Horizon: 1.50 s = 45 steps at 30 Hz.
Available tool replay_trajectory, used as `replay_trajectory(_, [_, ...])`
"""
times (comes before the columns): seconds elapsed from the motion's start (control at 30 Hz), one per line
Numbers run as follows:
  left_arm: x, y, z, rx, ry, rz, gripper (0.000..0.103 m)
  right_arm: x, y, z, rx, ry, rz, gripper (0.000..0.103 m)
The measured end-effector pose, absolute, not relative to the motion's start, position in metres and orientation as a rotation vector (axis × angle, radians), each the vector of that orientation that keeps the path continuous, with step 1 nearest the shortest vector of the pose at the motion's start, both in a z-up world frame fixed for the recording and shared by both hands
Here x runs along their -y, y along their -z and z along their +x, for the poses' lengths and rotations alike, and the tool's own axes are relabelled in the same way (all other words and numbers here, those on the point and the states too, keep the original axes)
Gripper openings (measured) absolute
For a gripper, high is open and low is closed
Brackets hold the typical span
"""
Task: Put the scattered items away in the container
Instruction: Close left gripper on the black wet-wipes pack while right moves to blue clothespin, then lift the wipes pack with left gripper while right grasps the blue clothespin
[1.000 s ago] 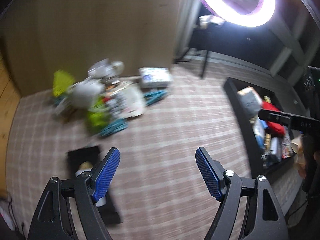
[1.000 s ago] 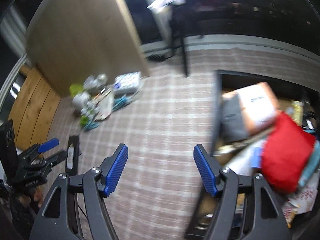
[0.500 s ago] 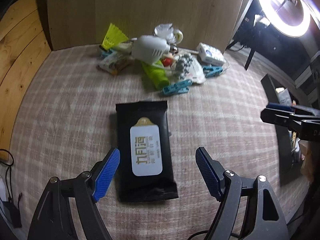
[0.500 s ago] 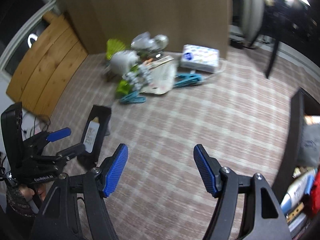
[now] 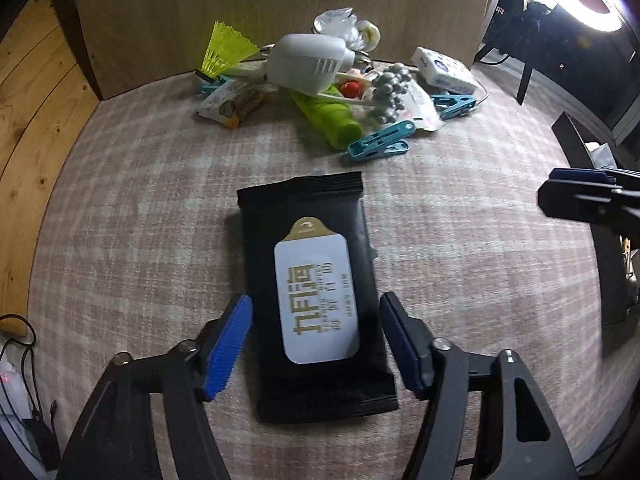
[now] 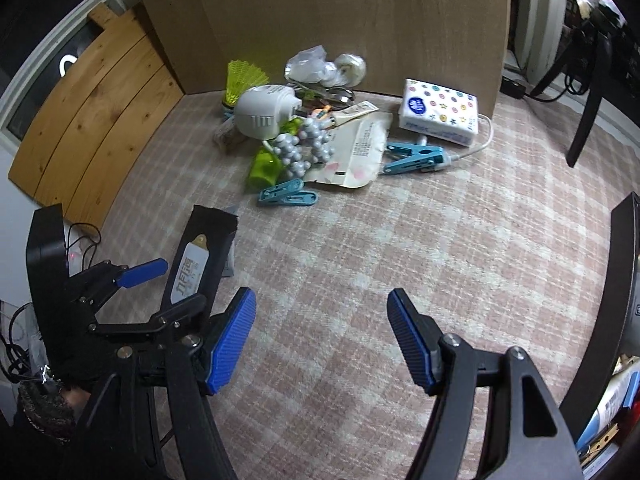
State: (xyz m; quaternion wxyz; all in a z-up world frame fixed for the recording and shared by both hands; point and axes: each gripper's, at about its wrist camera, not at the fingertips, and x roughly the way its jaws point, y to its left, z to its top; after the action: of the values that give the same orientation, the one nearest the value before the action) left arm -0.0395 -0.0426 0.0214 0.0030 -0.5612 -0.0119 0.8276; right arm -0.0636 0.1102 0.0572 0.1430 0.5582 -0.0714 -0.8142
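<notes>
A black wet-wipes pack (image 5: 316, 292) with a white and gold label lies flat on the checked cloth. My left gripper (image 5: 316, 344) is open, its blue pads on either side of the pack's near end, not closed on it. The pack also shows in the right wrist view (image 6: 198, 256), with the left gripper (image 6: 160, 284) over it. My right gripper (image 6: 322, 340) is open and empty above bare cloth. The dark container (image 6: 624, 280) stands at the right edge, holding several items.
A pile of scattered items lies at the back by a wooden panel: a white device (image 5: 308, 62), yellow shuttlecock (image 5: 226, 48), green bottle (image 5: 328, 116), teal clips (image 5: 380, 144), grey beads (image 5: 390, 90), tissue pack (image 6: 442, 114), snack packet (image 5: 230, 106). Cables lie at the left edge.
My left gripper swung from the container side to the black pack and came down around its near end. My right gripper turned away from the container toward the pile.
</notes>
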Motion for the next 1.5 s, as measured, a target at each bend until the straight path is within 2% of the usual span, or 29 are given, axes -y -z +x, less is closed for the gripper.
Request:
replay_trajectory(0.33, [0.048, -0.02, -0.039, 0.09, -2.585, -1.774, 0.058, -0.099, -0.055, -0.087, 0.195, 2.315, 1.553, 0.067])
replay_trajectory(0.57, [0.048, -0.019, -0.041, 0.109, -2.59, -1.78, 0.06, -0.07, -0.044, -0.123, 0.064, 2.298, 1.488, 0.067])
replay_trajectory(0.77, [0.049, -0.015, -0.049, 0.081, -2.569, -1.783, 0.06, -0.062, -0.03, -0.151, 0.128, 2.252, 1.522, 0.067])
replay_trajectory(1.0, [0.044, -0.01, -0.059, 0.036, -2.52, -1.803, 0.062, -0.05, -0.019, -0.161, 0.103, 2.219, 1.539, 0.067])
replay_trajectory(1.1, [0.045, -0.007, -0.064, 0.076, -2.518, -1.809, 0.062, -0.045, -0.016, -0.16, 0.08, 2.207, 1.538, 0.066])
replay_trajectory(1.23, [0.044, -0.006, -0.064, 0.069, -2.531, -1.779, 0.061, -0.043, -0.011, -0.158, 0.067, 2.179, 1.542, 0.045])
replay_trajectory(1.4, [0.046, -0.007, -0.062, 0.093, -2.532, -1.787, 0.06, -0.038, -0.009, -0.157, 0.031, 2.172, 1.529, 0.045])
replay_trajectory(1.43, [0.046, -0.007, -0.062, 0.089, -2.533, -1.787, 0.06, -0.037, -0.009, -0.157, 0.022, 2.167, 1.522, 0.042])
replay_trajectory(1.47, [0.045, -0.008, -0.061, 0.082, -2.534, -1.782, 0.06, -0.035, -0.009, -0.157, 0.011, 2.157, 1.516, 0.03])
replay_trajectory(1.5, [0.046, -0.009, -0.057, 0.079, -2.537, -1.777, 0.06, -0.032, -0.008, -0.156, -0.004, 2.148, 1.513, 0.024])
